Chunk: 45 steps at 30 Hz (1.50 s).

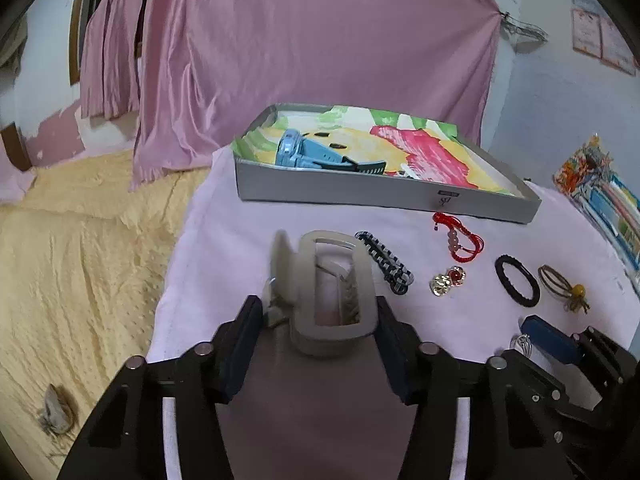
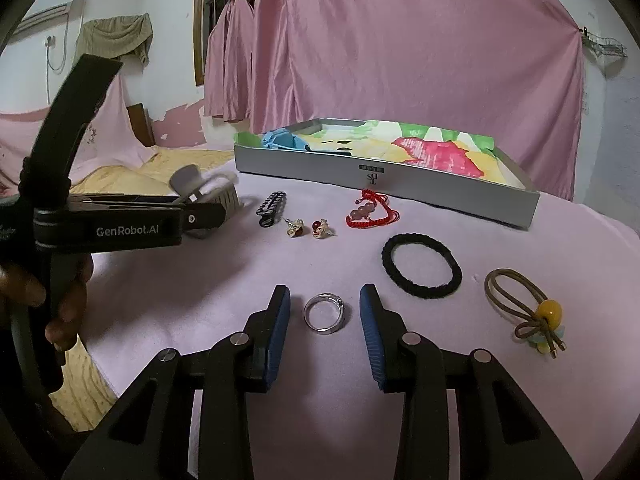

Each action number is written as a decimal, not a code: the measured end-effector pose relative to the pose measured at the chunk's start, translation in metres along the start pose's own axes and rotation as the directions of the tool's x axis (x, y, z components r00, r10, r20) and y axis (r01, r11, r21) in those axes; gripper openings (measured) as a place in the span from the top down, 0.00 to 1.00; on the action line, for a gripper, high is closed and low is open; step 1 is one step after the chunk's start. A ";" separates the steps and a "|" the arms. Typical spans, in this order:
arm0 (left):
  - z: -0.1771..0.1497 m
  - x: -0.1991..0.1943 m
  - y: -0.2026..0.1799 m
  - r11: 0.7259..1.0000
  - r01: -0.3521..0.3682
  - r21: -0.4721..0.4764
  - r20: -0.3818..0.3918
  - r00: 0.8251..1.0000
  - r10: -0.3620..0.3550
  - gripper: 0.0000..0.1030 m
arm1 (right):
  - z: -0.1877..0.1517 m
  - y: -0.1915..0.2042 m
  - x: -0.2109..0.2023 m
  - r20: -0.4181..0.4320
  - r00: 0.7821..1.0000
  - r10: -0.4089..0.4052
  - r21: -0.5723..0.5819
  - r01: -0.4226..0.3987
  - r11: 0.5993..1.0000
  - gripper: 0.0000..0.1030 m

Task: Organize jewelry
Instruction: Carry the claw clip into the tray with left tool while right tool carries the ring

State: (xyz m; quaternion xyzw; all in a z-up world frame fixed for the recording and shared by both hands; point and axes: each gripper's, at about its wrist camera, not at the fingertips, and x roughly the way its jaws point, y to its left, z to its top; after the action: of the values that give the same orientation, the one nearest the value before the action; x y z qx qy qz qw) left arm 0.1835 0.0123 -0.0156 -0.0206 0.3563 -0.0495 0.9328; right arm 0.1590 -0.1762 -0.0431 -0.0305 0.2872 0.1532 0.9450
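The left tongs (image 1: 320, 336), nearest the lens in the left wrist view, are gripping a beige hair claw (image 1: 334, 292) by its sides, holding it clear of the pink cloth, probably so it can be carried to the tray (image 1: 384, 200) beyond. The claw is looking matte and boxy, with a rectangular opening and teeth showing inside. Moving rightward, a black-and-white braided bracelet (image 2: 272, 208), a pair of gold earrings with a red stone (image 2: 310, 228) and a red cord bracelet with pink beads (image 2: 370, 212) are lying spread apart on the cloth-covered surface, seemingly laid out for picking one by one. The right tongs (image 2: 324, 314) are standing open, one finger on either side of a silver ring (image 2: 324, 314) without touching it, apparently lining up a pinch. Further right, a black hair tie (image 2: 422, 270) and a brown elastic with a yellow bead (image 2: 528, 312) are waiting. A blue watch (image 1: 308, 154) is already lying in the tray.
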 end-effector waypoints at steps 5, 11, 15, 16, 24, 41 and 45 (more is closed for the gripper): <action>-0.001 -0.005 -0.004 1.000 0.005 0.007 0.010 1.000 -0.005 0.55 | 0.000 -0.003 -0.001 -0.002 0.999 0.033 0.010 -0.033 0.999 0.82; -0.005 -0.011 -0.009 0.999 0.043 0.006 0.027 0.999 -0.043 0.55 | 0.000 -0.024 0.000 -0.006 0.990 0.139 0.112 -0.138 0.984 0.82; -0.002 -0.020 -0.013 0.998 0.057 0.023 0.062 0.996 -0.058 0.55 | 0.006 -0.032 -0.006 0.033 0.991 0.133 0.116 -0.136 0.984 0.82; 0.000 -0.023 -0.014 0.998 0.057 0.027 0.072 0.996 -0.058 0.55 | 0.011 -0.034 -0.010 0.054 0.990 0.128 0.109 -0.133 0.985 0.82; 0.040 -0.034 -0.021 0.994 0.105 0.018 0.151 0.983 -0.106 0.55 | 0.057 -0.060 -0.029 0.166 0.982 0.090 0.028 -0.095 0.995 0.82; 0.119 0.057 -0.053 0.987 0.159 0.020 0.005 0.987 -0.159 0.55 | 0.129 -0.126 0.062 0.015 0.992 0.124 0.065 -0.124 0.990 0.82; 0.125 0.082 -0.059 0.986 0.163 0.032 -0.074 0.984 -0.160 0.55 | 0.129 -0.132 0.096 -0.071 0.988 0.136 0.073 -0.131 0.989 0.82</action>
State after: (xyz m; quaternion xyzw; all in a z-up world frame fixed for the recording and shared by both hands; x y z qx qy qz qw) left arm 0.3229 -0.0547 0.0279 -0.0298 0.3854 -0.1326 0.9127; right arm 0.3437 -0.2571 0.0076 0.0150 0.3294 0.2053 0.9215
